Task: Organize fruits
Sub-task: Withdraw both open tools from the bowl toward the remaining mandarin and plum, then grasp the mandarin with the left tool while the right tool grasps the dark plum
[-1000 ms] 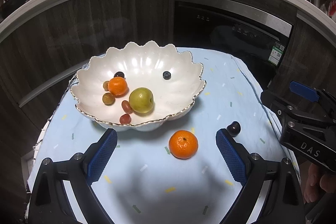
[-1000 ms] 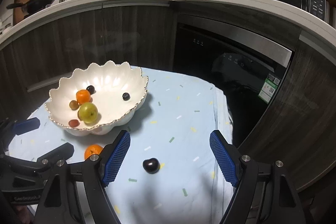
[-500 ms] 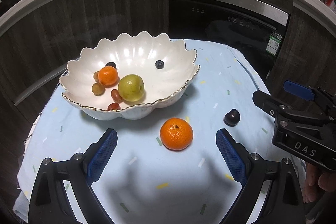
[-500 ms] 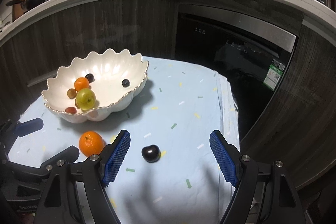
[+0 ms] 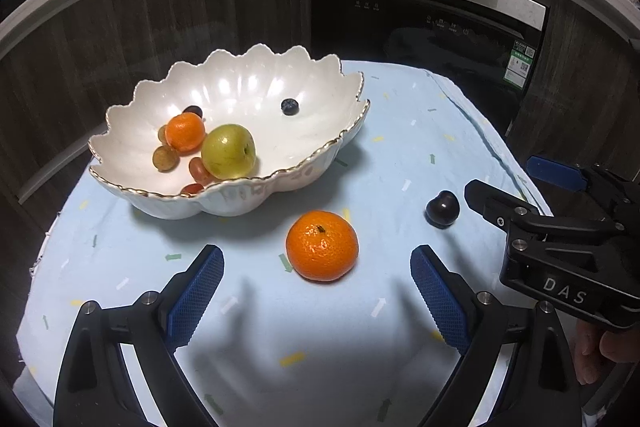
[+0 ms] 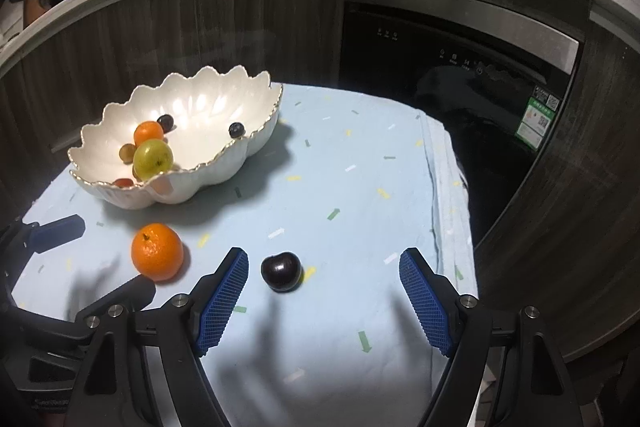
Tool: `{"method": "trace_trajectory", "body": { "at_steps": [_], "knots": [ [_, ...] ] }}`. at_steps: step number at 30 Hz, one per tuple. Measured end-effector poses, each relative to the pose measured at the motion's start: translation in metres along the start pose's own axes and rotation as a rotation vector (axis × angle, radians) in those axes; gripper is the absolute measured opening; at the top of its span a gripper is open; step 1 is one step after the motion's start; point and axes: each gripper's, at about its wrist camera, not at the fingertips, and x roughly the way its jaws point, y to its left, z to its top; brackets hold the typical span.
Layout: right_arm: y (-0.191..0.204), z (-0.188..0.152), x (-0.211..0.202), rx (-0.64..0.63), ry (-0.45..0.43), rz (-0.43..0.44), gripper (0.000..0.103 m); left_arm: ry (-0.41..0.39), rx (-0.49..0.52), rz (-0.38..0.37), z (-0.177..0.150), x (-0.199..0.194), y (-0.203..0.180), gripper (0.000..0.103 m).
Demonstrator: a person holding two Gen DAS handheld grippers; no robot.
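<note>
Blue-padded jaws of the left gripper point(image 5: 316, 291) are standing wide apart and gripping nothing; a loose tangerine point(image 5: 322, 245) is lying on the pale blue cloth point(image 5: 400, 131) just ahead of them. The right gripper point(image 6: 323, 301) is likewise gaping and empty, with a dark plum point(image 6: 281, 271) lying just ahead, nearer its left pad. The scalloped white bowl point(image 5: 320, 163) is sitting beyond, holding the other fruit.

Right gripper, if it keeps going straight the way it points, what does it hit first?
Most likely the dark plum, which lies just ahead of the open right gripper, nearer its left jaw; depth is uncertain, so it may pass beside it onto the blue tablecloth.
</note>
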Motion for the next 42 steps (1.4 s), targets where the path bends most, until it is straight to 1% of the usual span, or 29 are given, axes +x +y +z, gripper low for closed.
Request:
{"method": "trace_trajectory", "body": {
  "at_steps": [3,8,15,19,24,29,36,37,38,40,41,42],
  "knots": [
    [-0.001,-0.001,0.006,-0.005,0.009,0.003,0.079,0.009,-0.004,-0.004,-0.001,0.005,0.0,0.094],
    [0.0,-0.002,0.015,-0.026,0.02,0.016,0.079,0.017,0.004,-0.011,-0.003,0.012,0.0,0.086],
    [0.004,-0.005,0.025,-0.061,0.042,0.039,0.078,0.041,-0.002,-0.014,-0.004,0.023,0.001,0.081],
    [0.006,-0.008,0.031,-0.074,0.058,0.053,0.076,0.06,-0.004,-0.029,-0.004,0.029,0.002,0.073],
    [0.009,-0.01,0.038,-0.085,0.077,0.077,0.074,0.087,-0.022,-0.038,-0.002,0.037,0.005,0.067],
    [0.009,-0.01,0.044,-0.079,0.095,0.091,0.069,0.114,-0.047,-0.051,0.001,0.044,0.009,0.066],
    [0.006,-0.008,0.054,-0.046,0.124,0.117,0.06,0.114,-0.056,-0.072,0.004,0.048,0.008,0.066],
    [0.006,-0.008,0.055,-0.047,0.132,0.121,0.057,0.113,-0.06,-0.072,0.005,0.048,0.009,0.065],
    [0.007,-0.008,0.056,-0.051,0.138,0.123,0.054,0.11,-0.063,-0.073,0.005,0.048,0.009,0.062],
    [0.01,-0.008,0.057,-0.067,0.14,0.125,0.052,0.104,-0.061,-0.07,0.008,0.048,0.009,0.058],
    [0.011,-0.008,0.057,-0.075,0.14,0.125,0.049,0.105,-0.059,-0.07,0.008,0.049,0.009,0.055],
    [0.014,-0.009,0.057,-0.085,0.142,0.124,0.048,0.109,-0.057,-0.072,0.008,0.05,0.008,0.053]
  ]
}}
